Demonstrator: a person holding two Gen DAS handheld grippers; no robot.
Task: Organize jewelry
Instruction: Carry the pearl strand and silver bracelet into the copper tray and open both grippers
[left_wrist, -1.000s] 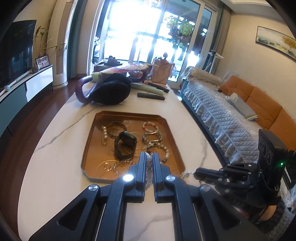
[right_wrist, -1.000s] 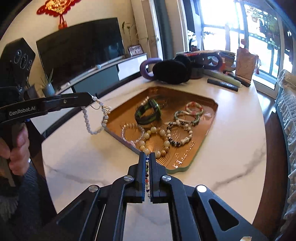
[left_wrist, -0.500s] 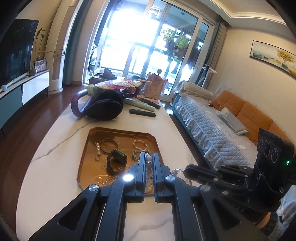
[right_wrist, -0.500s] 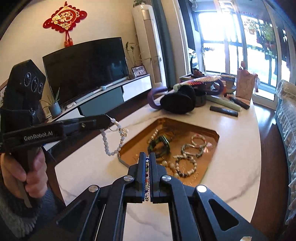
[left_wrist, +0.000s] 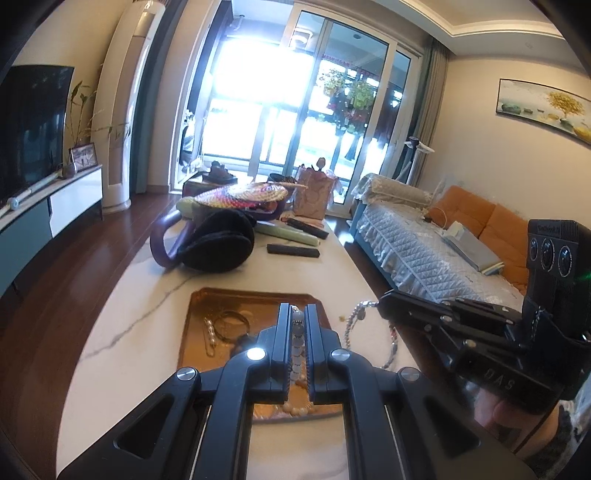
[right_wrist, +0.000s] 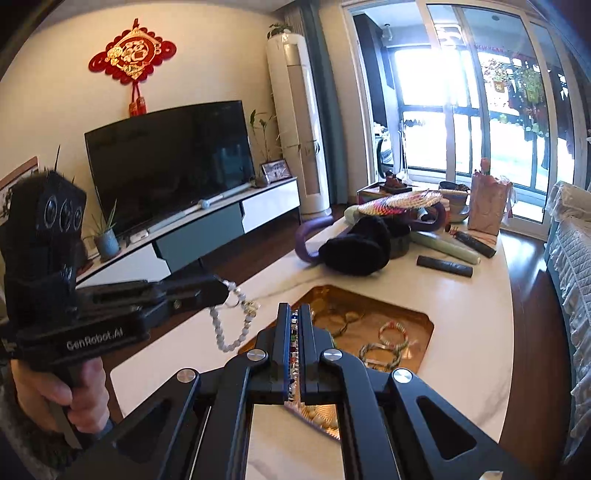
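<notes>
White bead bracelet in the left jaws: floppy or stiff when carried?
Likely floppy: the white bead bracelet droops in a loose loop below the left gripper. Probably swings when moved. Its round beads may slip in the pinch.

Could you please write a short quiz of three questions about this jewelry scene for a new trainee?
1. True or false: the left tongs hold a pale bead bracelet in the air.
2. What do the right tongs grip?
A. a black remote
B. a multicolored bead strand
C. a paper bag
3. Fill in: the other bracelets lie in the ____ tray on the marble table.

Key
1. true
2. B
3. copper-colored
</notes>
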